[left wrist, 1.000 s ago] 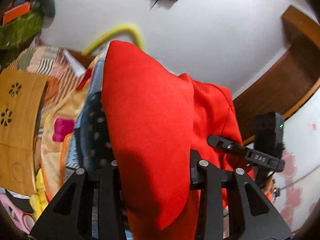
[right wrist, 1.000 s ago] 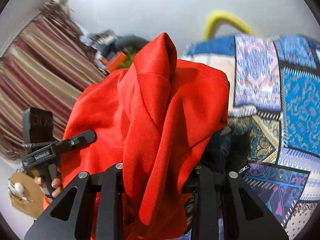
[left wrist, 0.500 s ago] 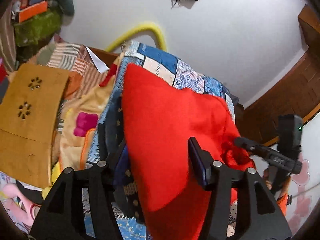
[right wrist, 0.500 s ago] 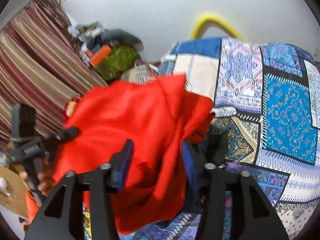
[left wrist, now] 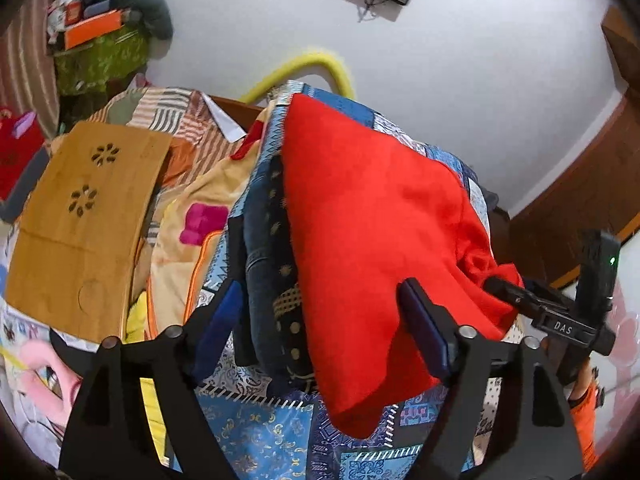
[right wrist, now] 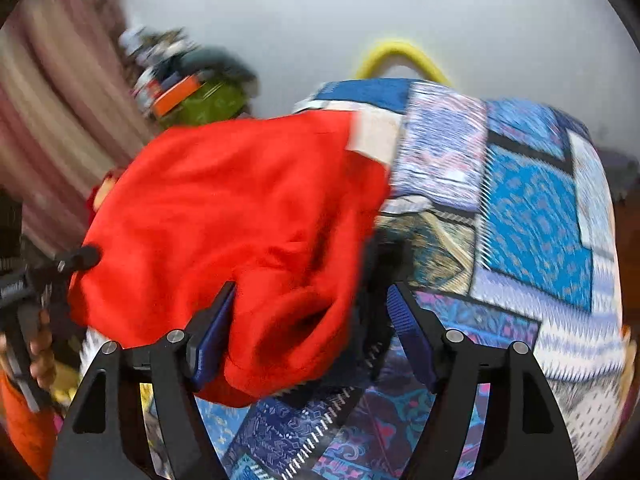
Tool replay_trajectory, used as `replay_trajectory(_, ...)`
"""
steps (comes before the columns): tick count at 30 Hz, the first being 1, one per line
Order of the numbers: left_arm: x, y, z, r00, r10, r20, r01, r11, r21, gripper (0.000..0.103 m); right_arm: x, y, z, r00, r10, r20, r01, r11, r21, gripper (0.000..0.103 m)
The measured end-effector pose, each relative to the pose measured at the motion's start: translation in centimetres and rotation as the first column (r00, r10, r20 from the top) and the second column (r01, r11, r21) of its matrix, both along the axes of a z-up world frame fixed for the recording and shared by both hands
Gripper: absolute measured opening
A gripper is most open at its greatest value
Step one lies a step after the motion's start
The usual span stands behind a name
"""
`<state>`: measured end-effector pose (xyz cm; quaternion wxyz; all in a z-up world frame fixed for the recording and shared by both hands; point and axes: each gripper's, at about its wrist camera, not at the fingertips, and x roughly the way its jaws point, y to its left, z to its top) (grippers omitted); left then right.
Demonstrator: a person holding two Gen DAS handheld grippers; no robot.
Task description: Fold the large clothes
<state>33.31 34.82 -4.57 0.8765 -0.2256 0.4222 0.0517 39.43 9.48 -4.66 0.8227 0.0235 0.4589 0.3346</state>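
A red garment (left wrist: 372,216) lies draped over a pile of dark folded clothes (left wrist: 272,264) on the blue patchwork bedspread (left wrist: 256,436). My left gripper (left wrist: 320,324) is at its near edge. Its jaws are opening wide, and the red cloth lies loose between the blue pads (left wrist: 218,320) without being pressed. In the right wrist view the red garment (right wrist: 240,216) spreads to the left over the bedspread (right wrist: 532,216). My right gripper (right wrist: 310,334) is also opening, with a red fold loose between its pads (right wrist: 408,332). Each gripper shows at the other view's edge, the right gripper (left wrist: 560,320) and the left gripper (right wrist: 24,280).
A wooden lap table (left wrist: 80,220) lies left of the pile on striped and yellow blankets (left wrist: 180,128). A yellow hoop (left wrist: 304,68) rises behind the bed against the white wall. A cluttered green-covered stand (left wrist: 100,52) and striped curtains (right wrist: 48,120) stand at the left, wooden panelling (left wrist: 580,184) at the right.
Both grippers held the red garment pinched and raised. It has come down onto the pile, both jaws have opened and let go, and the grippers have drawn back a little.
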Motion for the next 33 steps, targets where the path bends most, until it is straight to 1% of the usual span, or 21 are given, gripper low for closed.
replay_trajectory(1,-0.1,0.2,-0.2,1.0,0.007,0.0,-0.007,1.0,-0.007,0.083,0.4,-1.0,-0.1,0.999,-0.032,0.0,0.032,0.999,0.011,0.071)
replay_trajectory(3,0.0,0.5,-0.5,1.0,0.018,-0.002,-0.018,1.0,-0.009,0.089,1.2,-2.7,-0.3,0.996,-0.09,0.003,0.09,0.996,0.008,0.071)
replay_trajectory(6,0.1,0.6,-0.7,0.999,0.032,-0.004,-0.032,0.999,-0.018,0.09,1.5,-4.1,-0.4,0.993,-0.118,-0.002,0.118,0.992,-0.046,0.071)
replay_trajectory(7,0.1,0.5,-0.5,0.999,0.039,-0.005,-0.039,0.999,-0.017,0.09,1.3,-4.5,-0.2,0.993,-0.12,0.004,0.12,0.992,-0.048,0.071)
replay_trajectory(9,-0.2,0.0,0.0,0.999,0.046,-0.005,-0.046,0.999,0.009,0.089,0.5,-5.5,1.1,0.993,-0.114,0.022,0.114,0.993,-0.013,0.071)
replay_trajectory(11,-0.8,-1.0,1.1,0.999,0.049,0.006,-0.049,0.996,0.072,0.089,-0.6,-6.1,2.5,0.993,-0.109,0.049,0.108,0.994,0.02,0.071)
replay_trajectory(12,-1.2,-1.5,1.8,0.999,0.047,0.016,-0.048,0.994,0.098,0.089,-1.5,-6.4,3.7,0.992,-0.102,0.076,0.1,0.994,0.037,0.071)
replay_trajectory(13,-1.6,-1.9,2.4,0.999,0.045,0.029,-0.048,0.993,0.11,0.089,-2.1,-6.3,4.1,0.991,-0.096,0.095,0.092,0.995,0.043,0.071)
replay_trajectory(15,-2.9,-2.8,4.2,0.997,0.04,0.07,-0.049,0.991,0.128,0.089,-4.6,-6.5,6.7,0.981,-0.073,0.179,0.062,0.996,0.069,0.071)
replay_trajectory(16,-3.8,-3.4,5.3,0.995,0.036,0.094,-0.049,0.989,0.139,0.089,-5.5,-6.6,7.5,0.976,-0.066,0.205,0.051,0.996,0.077,0.071)
replay_trajectory(18,-5.5,-4.7,7.4,0.99,0.024,0.141,-0.047,0.986,0.163,0.089,-8.4,-6.9,10.0,0.96,-0.038,0.277,0.007,0.994,0.112,0.071)
replay_trajectory(19,-6.6,-5.6,8.5,0.986,0.013,0.168,-0.044,0.983,0.18,0.089,-9.3,-6.9,10.6,0.955,-0.032,0.295,-0.005,0.992,0.123,0.071)
replay_trajectory(21,-8.6,-7.2,10.6,0.976,-0.007,0.219,-0.041,0.976,0.214,0.089,-12.3,-7.4,12.8,0.934,-0.025,0.356,-0.035,0.987,0.159,0.071)
replay_trajectory(24,-12.3,-10.1,13.7,0.949,-0.045,0.312,-0.041,0.964,0.264,0.089,-16.9,-8.4,15.5,0.891,-0.032,0.454,-0.071,0.976,0.206,0.071)
replay_trajectory(25,-13.7,-11.2,14.7,0.936,-0.056,0.348,-0.049,0.957,0.286,0.089,-17.8,-8.7,16.0,0.88,-0.034,0.474,-0.078,0.974,0.215,0.071)
replay_trajectory(27,-16.4,-13.1,16.2,0.911,-0.078,0.406,-0.064,0.943,0.326,0.089,-20.8,-9.4,17.4,0.846,-0.043,0.531,-0.102,0.965,0.241,0.071)
replay_trajectory(29,-19.1,-14.9,17.2,0.882,-0.088,0.463,-0.098,0.927,0.361,0.089,-23.7,-10.3,18.5,0.814,-0.065,0.577,-0.114,0.956,0.269,0.071)
replay_trajectory(32,-23.4,-18.0,18.1,0.831,-0.103,0.547,-0.161,0.896,0.415,0.089,-26.5,-11.1,19.0,0.785,-0.077,0.614,-0.133,0.948,0.289,0.071)
replay_trajectory(33,-24.3,-18.7,18.1,0.822,-0.105,0.56,-0.178,0.887,0.426,0.089,-27.7,-11.5,19.1,0.773,-0.086,0.628,-0.134,0.946,0.295,0.071)
